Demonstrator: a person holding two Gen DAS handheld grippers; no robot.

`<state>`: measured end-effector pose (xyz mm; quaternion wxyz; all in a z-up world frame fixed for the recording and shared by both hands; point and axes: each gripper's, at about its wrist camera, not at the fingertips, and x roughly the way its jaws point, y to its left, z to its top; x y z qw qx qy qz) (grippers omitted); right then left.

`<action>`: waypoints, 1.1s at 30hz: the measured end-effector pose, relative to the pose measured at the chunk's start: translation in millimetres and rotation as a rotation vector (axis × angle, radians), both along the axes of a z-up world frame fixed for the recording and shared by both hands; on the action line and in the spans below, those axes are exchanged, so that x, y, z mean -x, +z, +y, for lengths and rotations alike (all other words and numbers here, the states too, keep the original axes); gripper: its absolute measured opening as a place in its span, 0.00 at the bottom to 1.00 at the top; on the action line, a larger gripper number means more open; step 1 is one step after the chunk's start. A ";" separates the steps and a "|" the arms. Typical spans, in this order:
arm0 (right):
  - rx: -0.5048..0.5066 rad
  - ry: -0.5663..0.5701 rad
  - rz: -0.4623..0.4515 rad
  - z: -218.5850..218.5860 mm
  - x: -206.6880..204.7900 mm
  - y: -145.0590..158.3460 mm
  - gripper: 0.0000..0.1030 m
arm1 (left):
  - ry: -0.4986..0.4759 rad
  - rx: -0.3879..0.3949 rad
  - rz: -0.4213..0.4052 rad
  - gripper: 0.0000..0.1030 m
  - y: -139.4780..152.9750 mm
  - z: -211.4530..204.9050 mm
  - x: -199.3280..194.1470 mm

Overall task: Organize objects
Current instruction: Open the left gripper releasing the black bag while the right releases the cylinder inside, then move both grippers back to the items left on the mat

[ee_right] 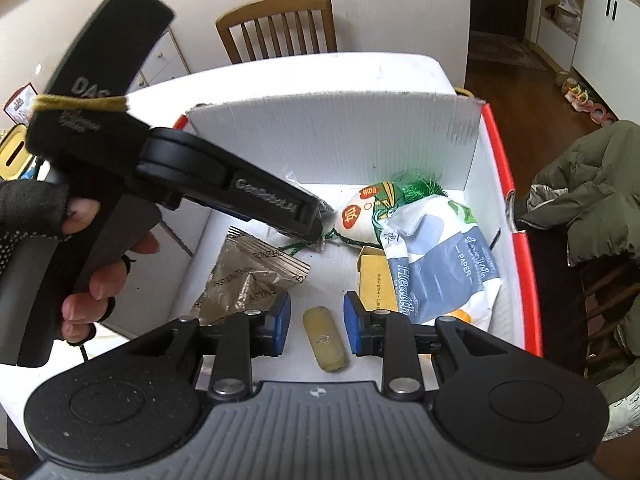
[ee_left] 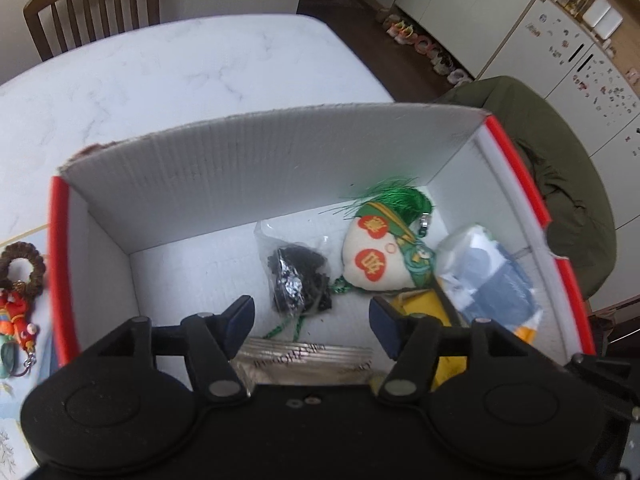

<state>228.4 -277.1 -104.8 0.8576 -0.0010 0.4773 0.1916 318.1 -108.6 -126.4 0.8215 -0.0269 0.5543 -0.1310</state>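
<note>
Much of the scene was cut off or obscured. In the left wrist view the left claw's (ee_left: 311, 326) black body hid the near floor of the cardboard box (ee_left: 256, 152), and only a strip of the crinkled foil packet (ee_left: 304, 360) showed between its pads. At the far left edge a beaded keychain charm (ee_left: 18, 292) lay on the worktop (ee_left: 168, 72) outside the box, partly cropped; its details were hard to read.

The white corrugated box, red along its rim, stood on the white marbled worktop. Going left to right inside it: the foil packet lay near the left wall, then a clear plastic bag of dark beads (ee_left: 298, 280), largely hidden by the left claw in the right wrist view. Next came a cream plush pouch (ee_left: 374, 258) with red patches and a green tassel (ee_left: 404, 200), then a yellow box (ee_right: 376, 284) partly buried under a blue-and-white tissue pack (ee_right: 440, 264) against the right wall. A small yellowish roll (ee_right: 325, 338) lay on the box floor near the front.

The left claw hung over the bead bag with jaws spread wide, gripping nothing. The right claw (ee_right: 316, 322) was likewise parted, its blue pads on either side of the yellowish roll without touching it. A gloved hand (ee_right: 76, 240) held the left tool's handle.
</note>
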 end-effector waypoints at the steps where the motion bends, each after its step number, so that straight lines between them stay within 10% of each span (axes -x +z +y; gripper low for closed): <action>1: -0.003 0.001 -0.007 -0.4 2.3 2.9 0.27 | -0.003 0.003 -0.012 0.61 4.6 0.8 4.2; 9: -0.035 0.006 -0.052 -5.2 19.1 24.2 0.29 | -0.025 0.033 -0.113 0.62 47.0 11.5 44.3; 17: -0.067 0.038 -0.101 1.5 37.8 45.2 0.50 | -0.012 0.057 -0.198 0.65 79.0 41.9 84.7; 33: -0.094 0.069 -0.129 74.0 50.8 66.4 0.65 | 0.072 0.030 -0.273 0.80 91.2 145.6 131.0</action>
